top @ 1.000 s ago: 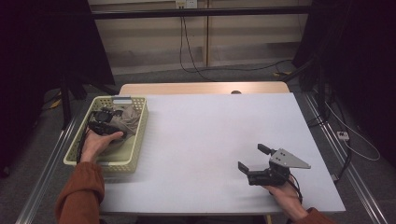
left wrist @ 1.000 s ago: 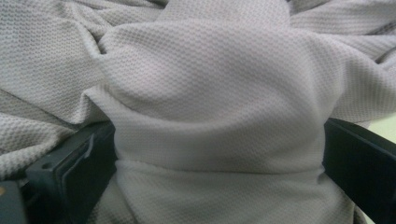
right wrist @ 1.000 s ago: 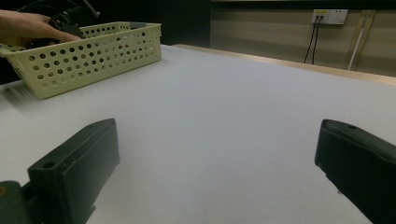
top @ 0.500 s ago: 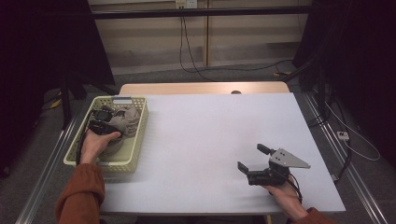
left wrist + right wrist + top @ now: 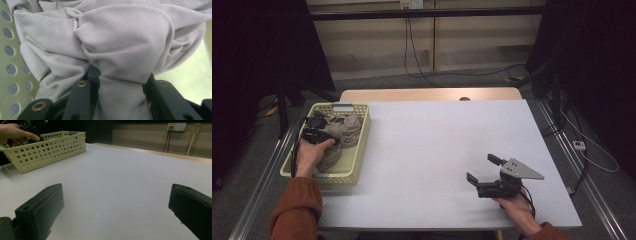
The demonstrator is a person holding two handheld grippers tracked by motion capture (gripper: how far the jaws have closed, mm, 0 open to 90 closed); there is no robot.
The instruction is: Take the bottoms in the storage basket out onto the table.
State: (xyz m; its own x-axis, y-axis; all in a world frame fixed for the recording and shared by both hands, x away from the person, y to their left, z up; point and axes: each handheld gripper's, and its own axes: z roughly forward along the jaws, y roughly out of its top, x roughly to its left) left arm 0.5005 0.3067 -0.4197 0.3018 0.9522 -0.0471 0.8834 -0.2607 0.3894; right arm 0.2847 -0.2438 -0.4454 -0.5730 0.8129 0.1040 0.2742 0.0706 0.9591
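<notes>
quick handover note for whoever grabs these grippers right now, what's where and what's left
Left gripper: in the yellow basket at the table's left edge; its jaws have just been closing and now pinch a fold of the grey cloth.
Right gripper: jaws open, nothing between them, resting low over the white table near its front right.
Done: cloth gripped.
Left: it looks like the cloth still has to be lifted out of the basket; it lies bunched inside.

You have a dim room with dark, underexposed edges around an evenly lit white table [image 5: 432,150], soft shadows, no glare, and the jaws blurred close to the lens in both gripper views.
</notes>
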